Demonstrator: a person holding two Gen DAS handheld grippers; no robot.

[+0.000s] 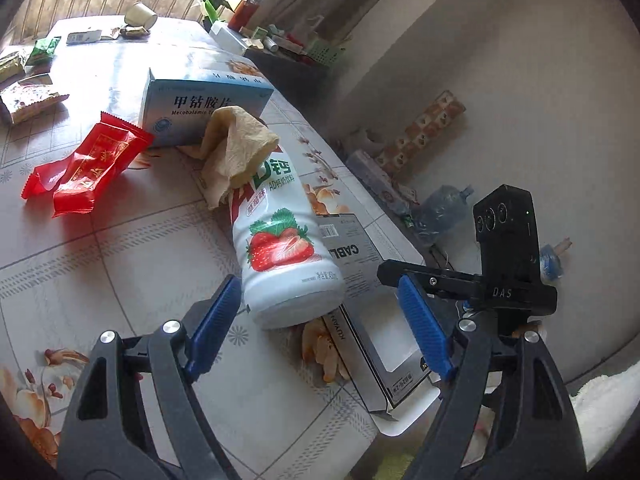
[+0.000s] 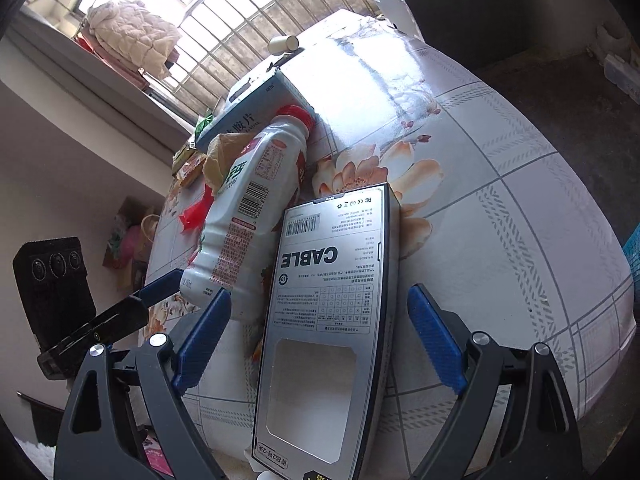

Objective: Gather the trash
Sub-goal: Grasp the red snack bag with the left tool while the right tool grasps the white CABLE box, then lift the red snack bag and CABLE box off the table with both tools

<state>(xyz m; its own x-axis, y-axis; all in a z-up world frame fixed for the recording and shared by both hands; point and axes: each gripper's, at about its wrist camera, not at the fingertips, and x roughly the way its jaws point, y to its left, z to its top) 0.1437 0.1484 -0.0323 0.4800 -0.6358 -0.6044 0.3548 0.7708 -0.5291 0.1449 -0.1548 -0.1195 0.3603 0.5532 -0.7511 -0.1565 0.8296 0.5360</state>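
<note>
A white strawberry drink bottle [image 1: 280,236] lies on the flowered table, a crumpled brown tissue [image 1: 234,152] draped over its neck. My left gripper [image 1: 320,320] is open, its blue fingers either side of the bottle's base, not touching. A flat grey CABLE box [image 2: 320,304] lies beside the bottle [image 2: 244,216]; my right gripper [image 2: 320,340] is open around the box's near half. The box also shows in the left wrist view [image 1: 368,320]. A red wrapper [image 1: 84,164] and a blue medicine box [image 1: 200,108] lie beyond the bottle.
Snack packets [image 1: 28,96], a small carton [image 1: 84,36] and a tipped paper cup [image 1: 140,14] lie at the table's far end. The table edge [image 1: 352,168] runs along the right, with floor clutter and a water jug [image 1: 444,208] below. A barred window [image 2: 224,24] stands behind.
</note>
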